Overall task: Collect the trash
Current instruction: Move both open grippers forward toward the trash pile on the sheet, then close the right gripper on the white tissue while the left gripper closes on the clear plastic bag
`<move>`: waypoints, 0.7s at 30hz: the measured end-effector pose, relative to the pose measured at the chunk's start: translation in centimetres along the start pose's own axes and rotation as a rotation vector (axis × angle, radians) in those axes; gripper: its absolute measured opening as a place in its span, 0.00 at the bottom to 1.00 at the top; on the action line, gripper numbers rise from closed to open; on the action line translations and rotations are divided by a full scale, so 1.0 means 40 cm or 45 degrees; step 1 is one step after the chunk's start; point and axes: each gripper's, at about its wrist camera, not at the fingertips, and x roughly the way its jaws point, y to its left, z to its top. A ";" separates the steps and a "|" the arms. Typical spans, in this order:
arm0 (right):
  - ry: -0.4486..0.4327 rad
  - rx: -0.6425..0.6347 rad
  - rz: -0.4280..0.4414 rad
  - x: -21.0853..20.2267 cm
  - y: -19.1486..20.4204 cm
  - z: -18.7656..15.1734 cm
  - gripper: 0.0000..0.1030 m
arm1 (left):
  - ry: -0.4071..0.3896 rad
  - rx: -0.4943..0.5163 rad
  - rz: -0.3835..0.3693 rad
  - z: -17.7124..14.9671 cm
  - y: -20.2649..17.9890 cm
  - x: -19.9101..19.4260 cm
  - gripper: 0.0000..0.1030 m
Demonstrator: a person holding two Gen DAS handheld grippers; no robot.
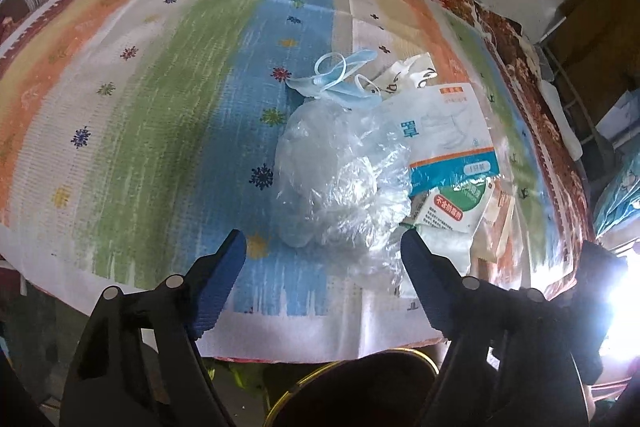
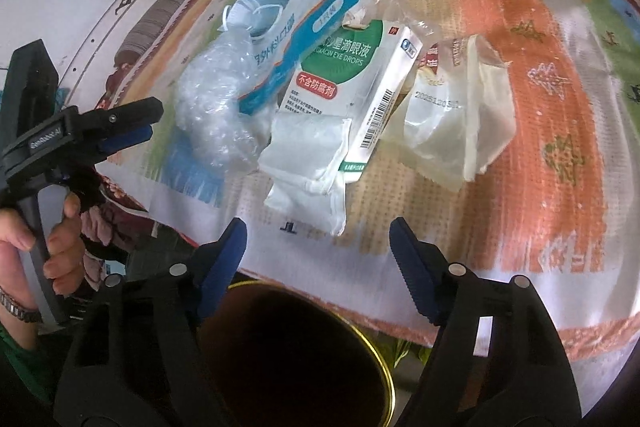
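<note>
Trash sits heaped on the striped tablecloth (image 1: 160, 107), and both grippers hang just off the near table edge. Left gripper (image 1: 324, 251) has its jaws spread wide, nothing between them, and the crumpled clear plastic bag (image 1: 340, 179) lies straight ahead of the gap, its loose near edge just beside the right-hand fingertip. Behind the bag lies a blue face mask (image 1: 344, 83) with its ear loops up, and to the bag's right a mask wrapper (image 1: 448, 131) overlaps the eye drops box (image 1: 452, 207).

Over on the right wrist view, the right gripper (image 2: 318, 239) is open too, jaws well apart and empty. Directly ahead of them lies a folded white packet (image 2: 308, 167), touching the eye drops box (image 2: 352, 87) behind it. Off to the right of the box rests a clear snack wrapper (image 2: 452, 119). The left gripper shows at the far left of this view, held by the person's left hand (image 2: 48, 239), though its jaw gap cannot be judged from that side angle.

Below the table edge, beneath both grippers, stands a dark bin with a gold rim (image 2: 384, 371); its inside is too dark to see any contents.
</note>
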 end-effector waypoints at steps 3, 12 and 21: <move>0.019 -0.008 0.023 0.026 -0.001 0.010 0.58 | 0.011 -0.004 -0.013 0.007 0.003 0.013 0.71; 0.027 -0.011 0.058 0.067 0.003 0.032 0.38 | 0.030 0.005 -0.029 0.020 0.001 0.047 0.55; 0.039 0.019 0.073 0.066 0.001 0.033 0.02 | 0.051 0.078 -0.052 0.024 -0.028 0.062 0.21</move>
